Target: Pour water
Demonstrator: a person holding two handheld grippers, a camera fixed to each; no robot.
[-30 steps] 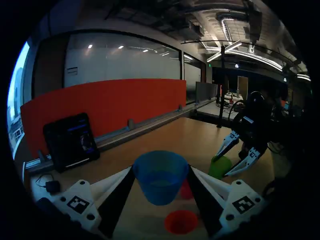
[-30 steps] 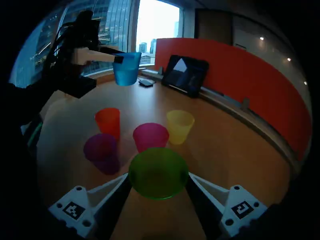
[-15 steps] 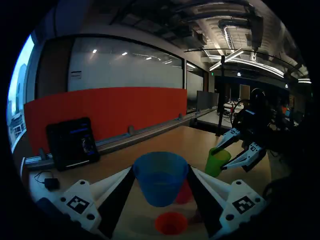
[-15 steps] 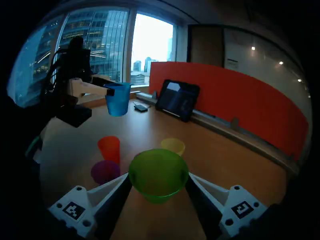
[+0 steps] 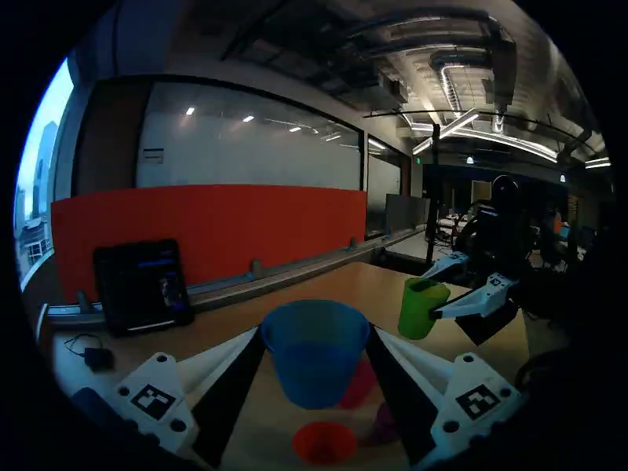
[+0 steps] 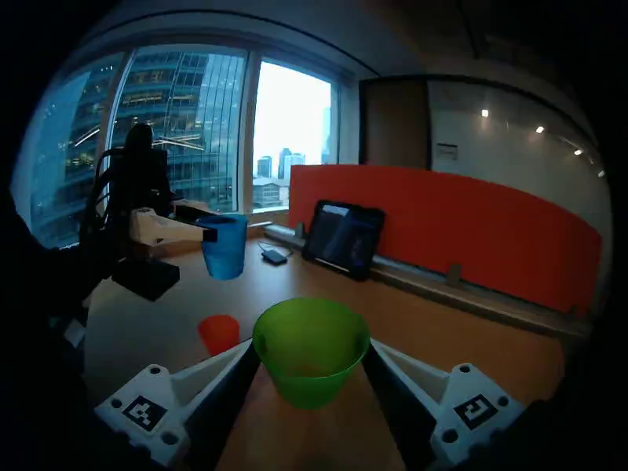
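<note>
Dark tablet (image 5: pixel 141 286) (propped upright) stands before orange partition (image 5: pixel 235 224).

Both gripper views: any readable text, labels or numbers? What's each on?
No text can be read.
Wall sign: too small to read.
Tablet screen: blurred.
Square markers on the left tongs: black-and-white patterns, no letters.
Blue cup, green cup: no print visible.

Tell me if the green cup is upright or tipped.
Upright. The green cup sits level in the right hand-held gripper, its rim facing up; seen from the left gripper view, its walls stand near vertical.
</note>
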